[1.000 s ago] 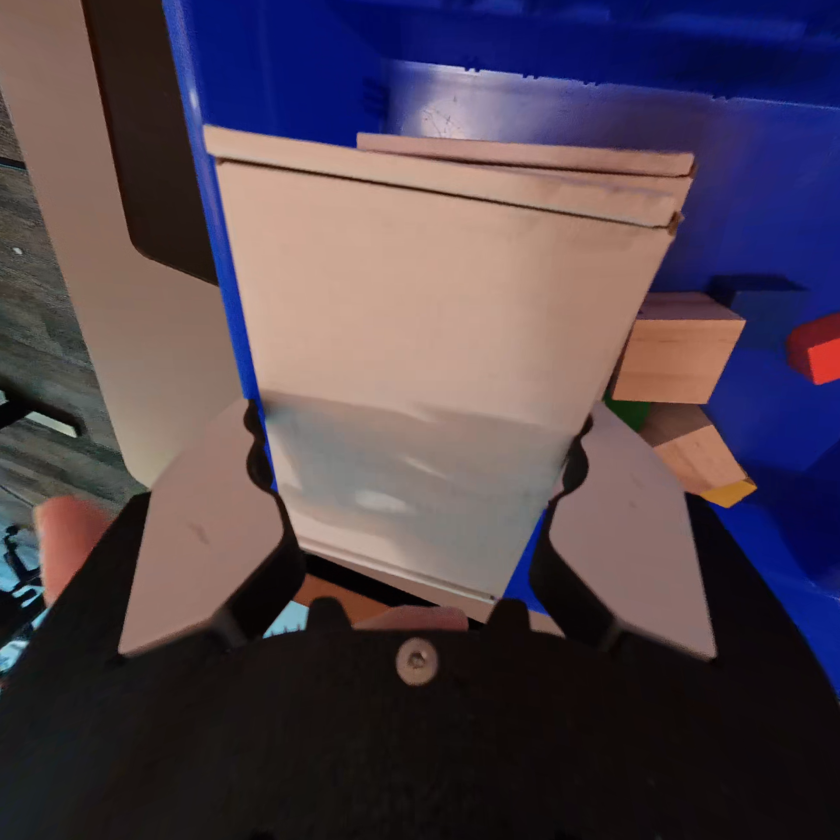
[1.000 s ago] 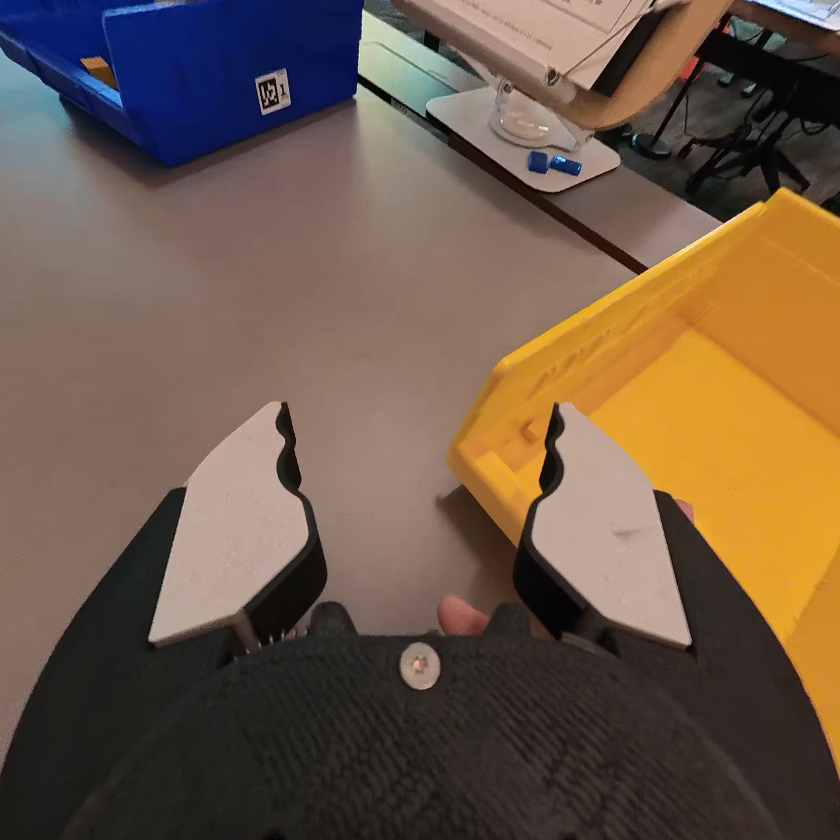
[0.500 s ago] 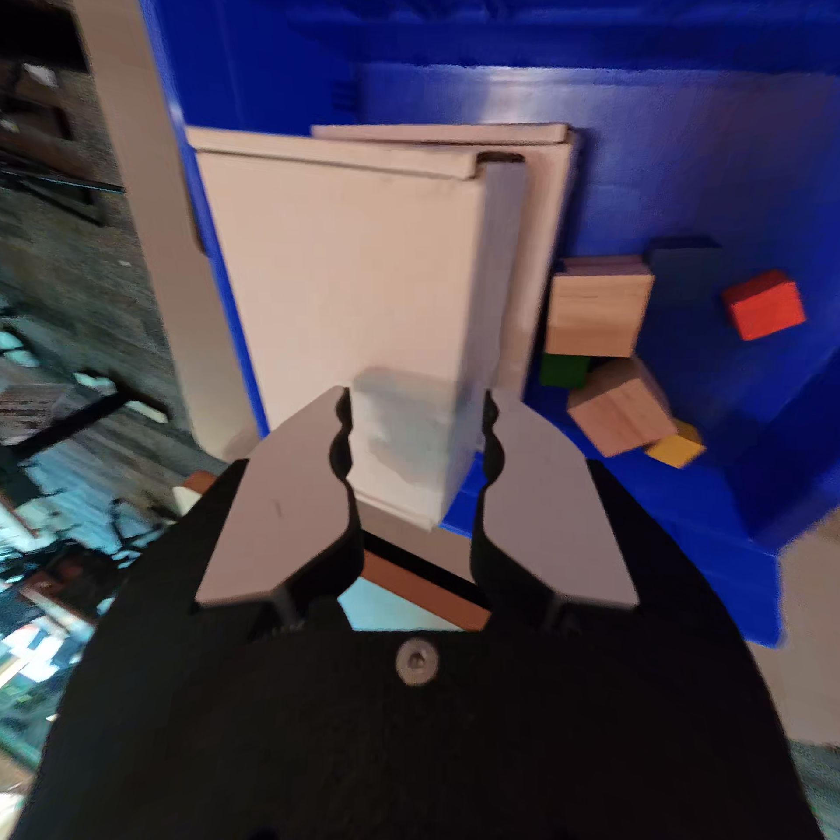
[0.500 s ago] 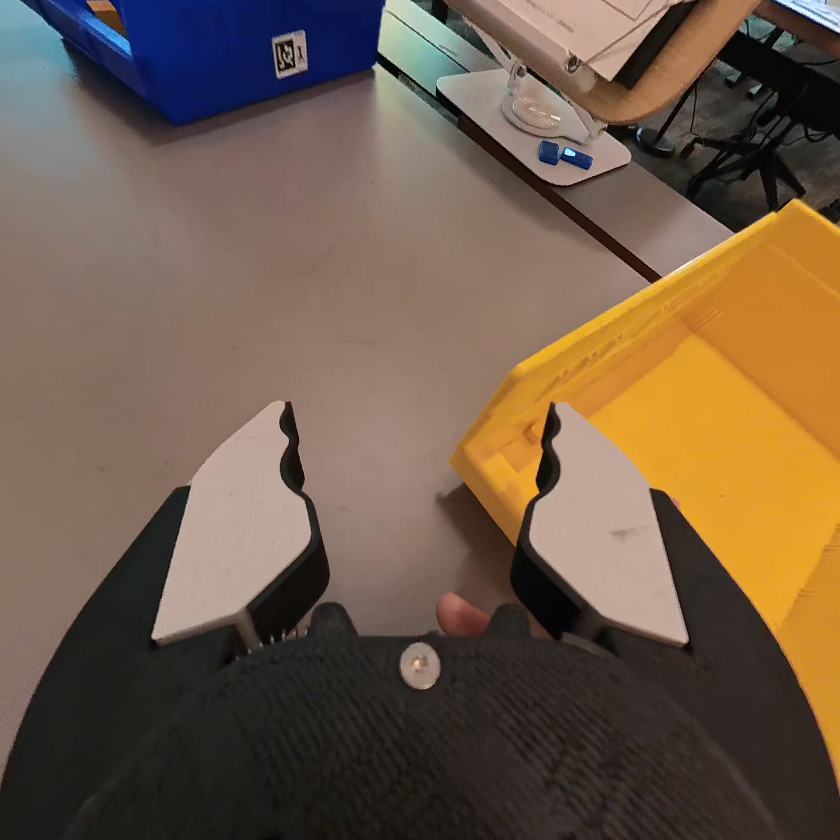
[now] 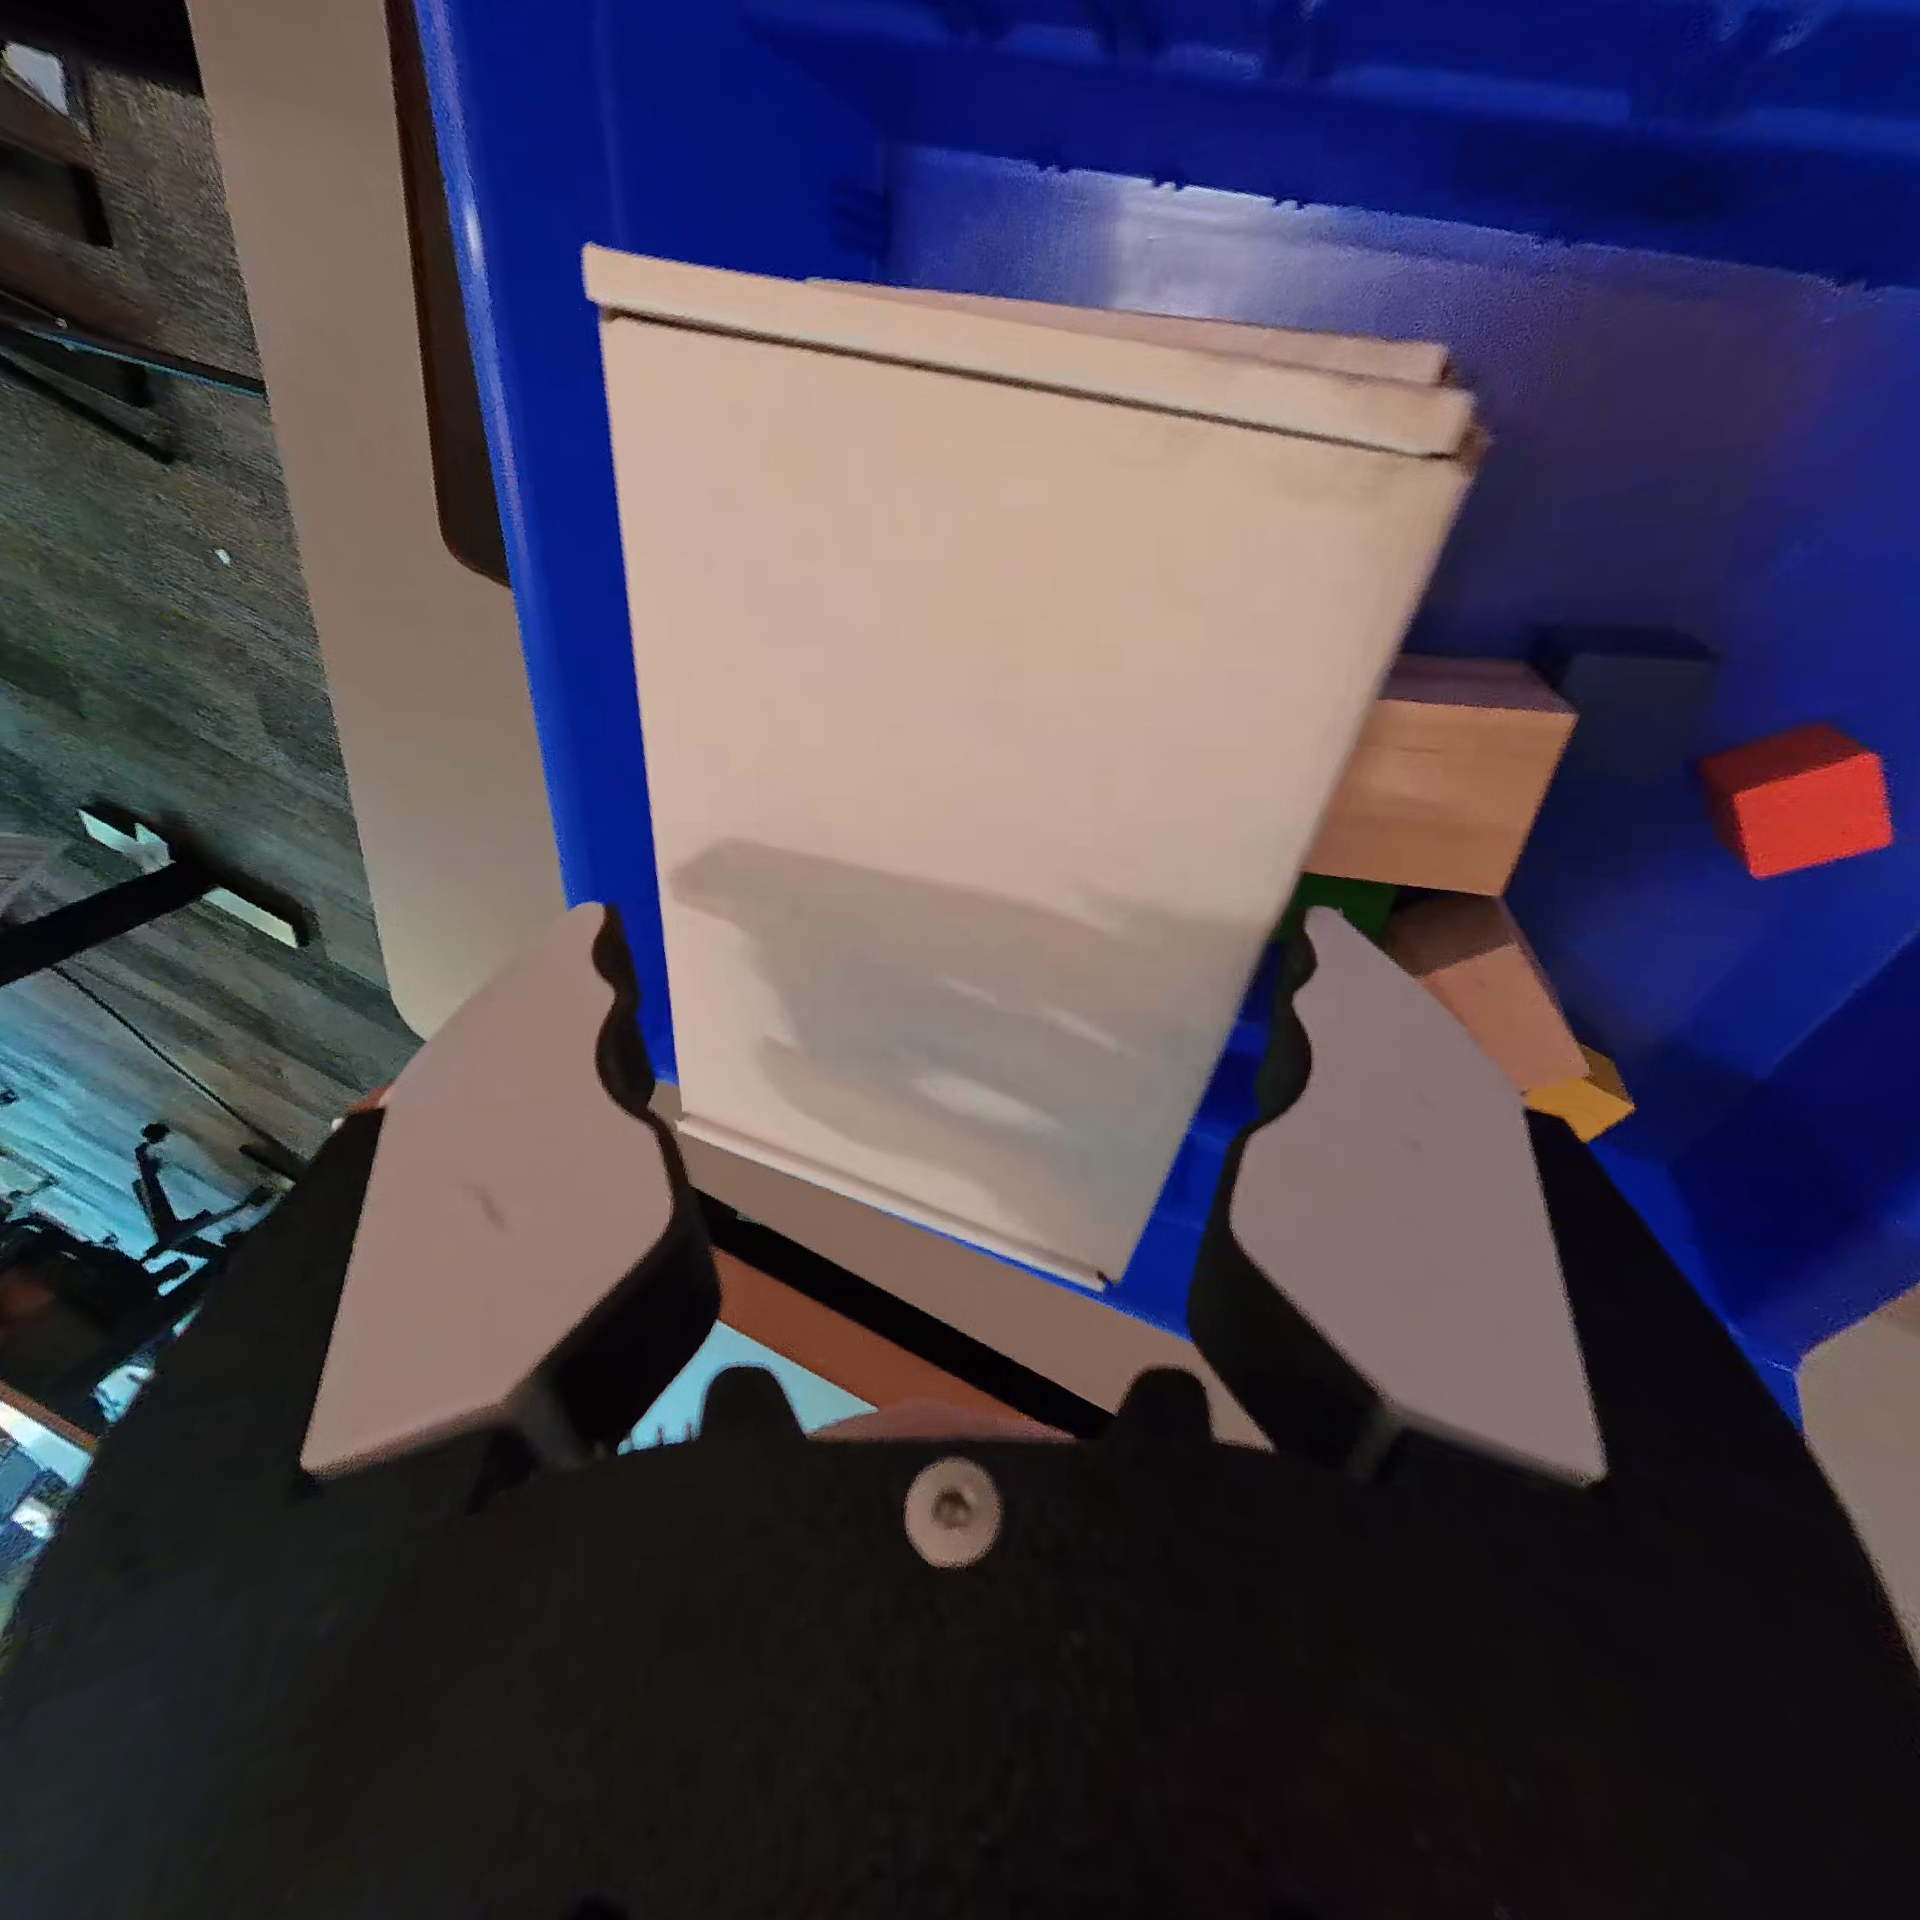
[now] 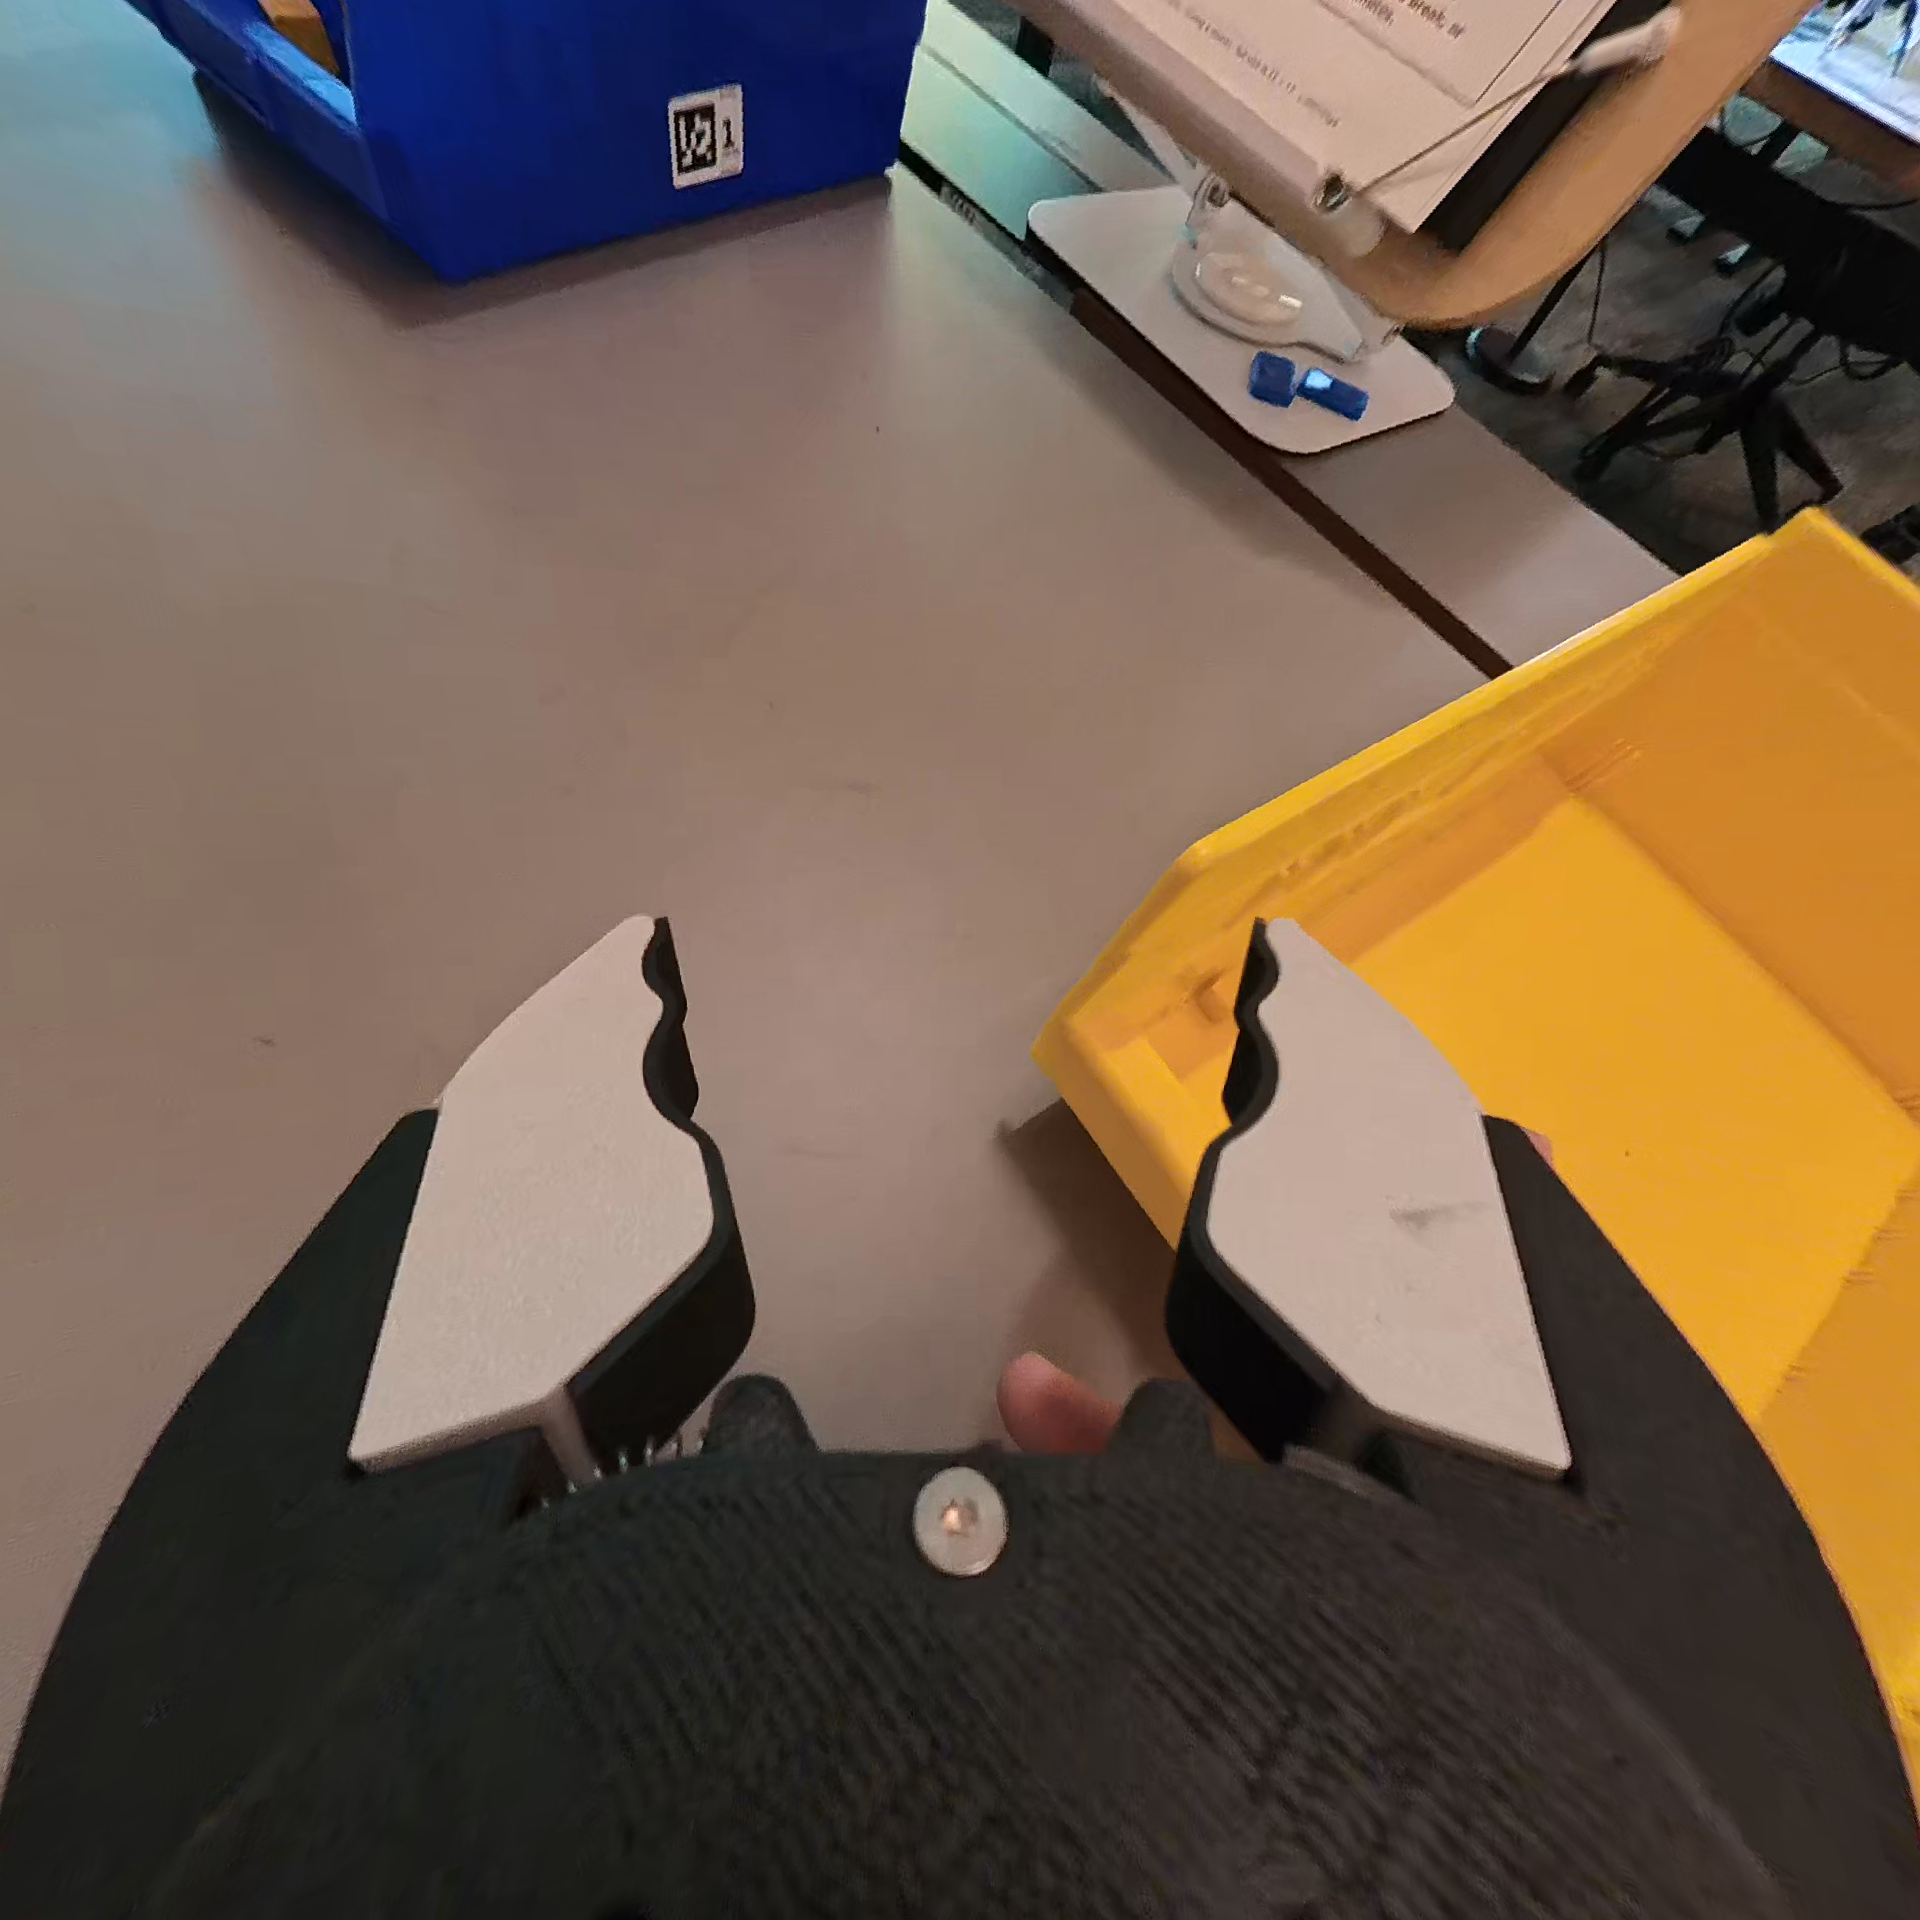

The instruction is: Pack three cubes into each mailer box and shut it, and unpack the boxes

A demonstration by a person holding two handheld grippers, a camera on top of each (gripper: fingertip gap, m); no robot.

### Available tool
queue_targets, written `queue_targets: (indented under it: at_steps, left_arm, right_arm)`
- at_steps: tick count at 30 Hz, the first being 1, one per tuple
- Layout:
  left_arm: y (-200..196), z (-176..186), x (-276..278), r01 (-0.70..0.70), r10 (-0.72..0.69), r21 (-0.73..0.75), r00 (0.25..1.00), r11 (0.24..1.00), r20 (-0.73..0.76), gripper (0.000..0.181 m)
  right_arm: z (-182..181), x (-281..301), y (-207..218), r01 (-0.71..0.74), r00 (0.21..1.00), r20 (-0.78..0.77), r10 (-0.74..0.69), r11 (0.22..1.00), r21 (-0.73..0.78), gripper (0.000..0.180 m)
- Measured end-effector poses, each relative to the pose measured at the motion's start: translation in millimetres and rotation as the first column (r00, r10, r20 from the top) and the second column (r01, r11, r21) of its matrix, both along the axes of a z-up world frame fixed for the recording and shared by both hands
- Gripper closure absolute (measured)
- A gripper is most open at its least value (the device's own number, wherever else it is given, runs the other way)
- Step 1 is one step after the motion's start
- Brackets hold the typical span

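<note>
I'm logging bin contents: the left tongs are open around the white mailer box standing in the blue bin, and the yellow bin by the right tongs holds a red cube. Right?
Not quite. The yellow bin shows no cube in the right wrist view; the red cube lies in the blue bin, seen in the left wrist view. The left tongs are indeed open around the white mailer box.

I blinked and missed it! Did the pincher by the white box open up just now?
Yes. The left gripper opened wide; its fingers now flank the mailer box in the blue bin.
</note>
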State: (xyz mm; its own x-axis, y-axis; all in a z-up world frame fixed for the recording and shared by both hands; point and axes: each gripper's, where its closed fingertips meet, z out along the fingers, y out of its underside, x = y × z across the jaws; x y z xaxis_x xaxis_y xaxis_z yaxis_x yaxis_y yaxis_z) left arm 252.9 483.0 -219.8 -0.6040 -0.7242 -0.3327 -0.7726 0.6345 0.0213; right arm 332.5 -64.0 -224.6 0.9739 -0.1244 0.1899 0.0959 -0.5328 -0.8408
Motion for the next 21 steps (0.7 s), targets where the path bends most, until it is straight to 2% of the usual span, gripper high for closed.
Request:
queue_targets:
  at_steps: [4,8,14,17,21]
  left_arm:
    - [9.9,-16.2,0.1,-0.059,0.054,-0.051,0.995,0.997,-0.086,0.056]
    - [12.2,-27.1,1.3,-0.068,0.057,-0.093,0.991,0.993,-0.122,0.044]
    - [21.3,-28.4,-4.0,-0.002,0.006,0.017,0.976,1.0,-0.216,0.046]
    - [9.1,-22.0,-13.8,-0.004,-0.013,-0.056,0.958,0.998,-0.286,0.046]
    - [1.6,-21.2,-12.5,-0.069,0.042,-0.097,0.964,0.993,-0.261,0.047]
  right_arm:
    - [-17.5,2.0,-4.1,-0.01,1.0,-0.009,0.01,0.998,-0.061,0.078]
    - [-22.1,3.8,-4.2,-0.014,1.0,-0.021,0.013,0.998,-0.059,0.078]
    - [-28.6,-1.3,-0.4,-0.053,0.998,-0.041,0.05,0.997,-0.063,0.078]
    - [-35.5,-2.2,-2.0,-0.06,0.998,-0.038,0.056,0.994,-0.097,0.078]
    - [-35.2,-2.3,-4.3,-0.062,0.998,-0.023,0.06,0.993,-0.104,0.078]
